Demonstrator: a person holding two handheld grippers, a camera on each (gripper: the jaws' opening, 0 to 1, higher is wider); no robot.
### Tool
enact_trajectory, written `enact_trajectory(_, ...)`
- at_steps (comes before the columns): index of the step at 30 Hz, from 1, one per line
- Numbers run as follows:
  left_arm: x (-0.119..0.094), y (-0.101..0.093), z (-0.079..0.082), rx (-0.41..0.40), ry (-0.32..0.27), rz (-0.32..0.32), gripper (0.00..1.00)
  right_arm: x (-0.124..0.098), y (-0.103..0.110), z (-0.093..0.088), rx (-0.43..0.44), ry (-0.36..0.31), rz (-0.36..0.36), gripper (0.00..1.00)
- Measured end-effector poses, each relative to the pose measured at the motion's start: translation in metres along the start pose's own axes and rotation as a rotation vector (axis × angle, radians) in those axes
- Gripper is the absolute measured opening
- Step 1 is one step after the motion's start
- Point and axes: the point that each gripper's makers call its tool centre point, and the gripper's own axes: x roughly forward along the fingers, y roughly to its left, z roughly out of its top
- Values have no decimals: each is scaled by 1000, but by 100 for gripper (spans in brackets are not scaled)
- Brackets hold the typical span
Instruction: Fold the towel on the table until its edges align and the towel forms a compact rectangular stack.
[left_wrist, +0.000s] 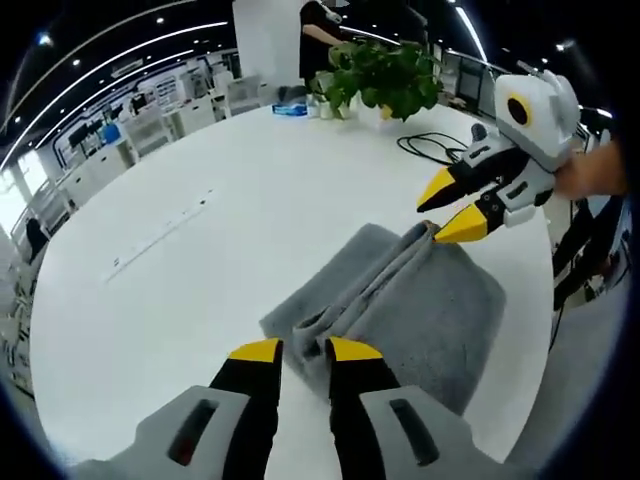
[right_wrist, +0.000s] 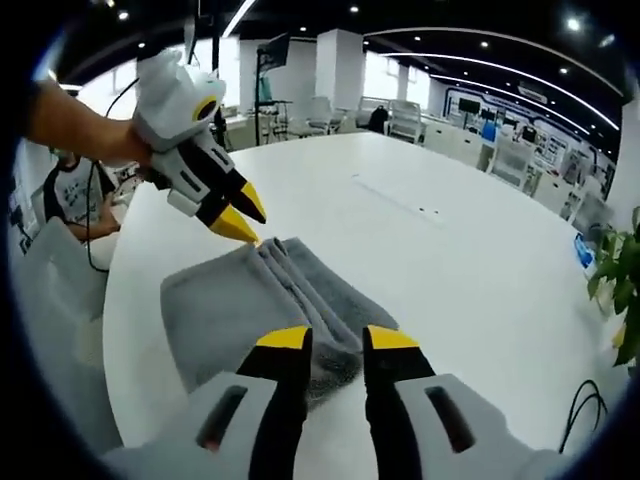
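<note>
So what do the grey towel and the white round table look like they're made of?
The grey folded towel looks like soft terry or microfibre cloth: matte, with a fuzzy nap and limp, rounded folds. The white round table looks like a smooth laminate or painted top with a faint sheen; its core can't be told.

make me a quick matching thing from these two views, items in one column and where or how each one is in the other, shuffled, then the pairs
Items
1. towel
2. potted plant
3. black cable
4. left hand-held gripper

Descriptions
A. green leaves, at the far edge of the table
B. jaws open, tips at a bunched fold
C. grey, partly folded, lying on the white tabletop
D. looped on the tabletop near the plant

Pairs: 1-C, 2-A, 3-D, 4-B
</note>
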Motion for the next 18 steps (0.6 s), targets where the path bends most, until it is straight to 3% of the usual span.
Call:
enact_trajectory(5,-6,-6,-2,-1,-11,-9,20,-6,4,-4,26,-1,6,26)
enact_trajectory(8,-8,-3,1,6,-40,21,21,-9,8,-3,37,-6,4,28)
enact_trajectory(11,-11,-5,3,-5,-61,30,27,-11,12,-3,54,-12,-1,30)
enact_trajectory(18,-16,-15,-9,-26,-67,24,34,-13,21,-14,87,17,-6,34)
